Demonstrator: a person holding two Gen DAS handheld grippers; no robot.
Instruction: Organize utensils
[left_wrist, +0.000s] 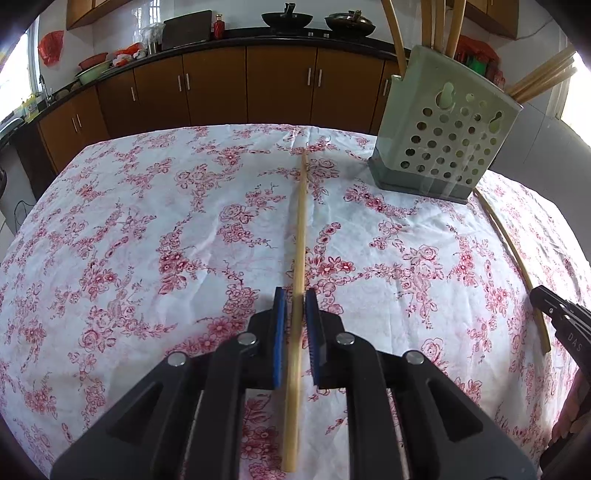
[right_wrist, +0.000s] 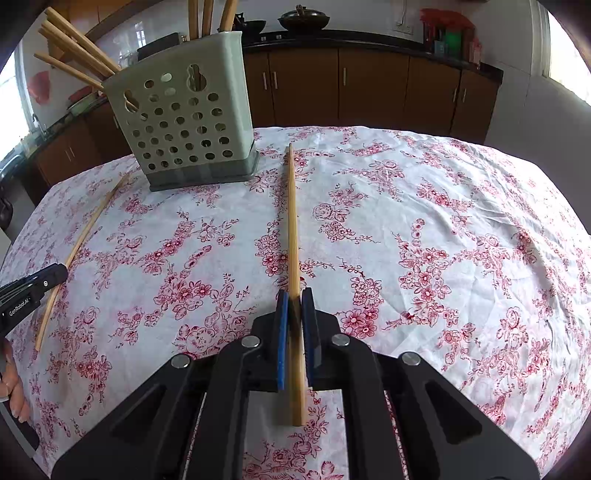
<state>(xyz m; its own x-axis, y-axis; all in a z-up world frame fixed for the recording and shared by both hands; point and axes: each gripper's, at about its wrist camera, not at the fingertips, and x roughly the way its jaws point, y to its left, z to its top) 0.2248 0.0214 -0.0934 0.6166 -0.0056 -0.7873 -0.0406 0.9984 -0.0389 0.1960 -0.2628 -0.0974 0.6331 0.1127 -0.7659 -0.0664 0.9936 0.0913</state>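
Observation:
My left gripper (left_wrist: 295, 295) is shut on a bamboo chopstick (left_wrist: 303, 221) that points straight ahead over the floral tablecloth (left_wrist: 166, 229). Its blue pads (left_wrist: 279, 314) press the stick from both sides. In the same way, my right gripper (right_wrist: 295, 295) is shut on a second chopstick (right_wrist: 292, 221). The grey-green perforated utensil holder (left_wrist: 443, 140) stands far right of the left gripper. In the right wrist view the holder (right_wrist: 184, 122) is far left, with several chopsticks (right_wrist: 74, 48) leaning in it. Each view catches the other gripper at its edge: the right gripper (left_wrist: 546, 299) and the left gripper (right_wrist: 55, 275).
The table drops off just behind the holder. Beyond it run brown cabinets (left_wrist: 221, 85) under a dark counter with woks (left_wrist: 286, 18) and bowls. A person's fingers (right_wrist: 14, 391) show at the left edge of the right wrist view.

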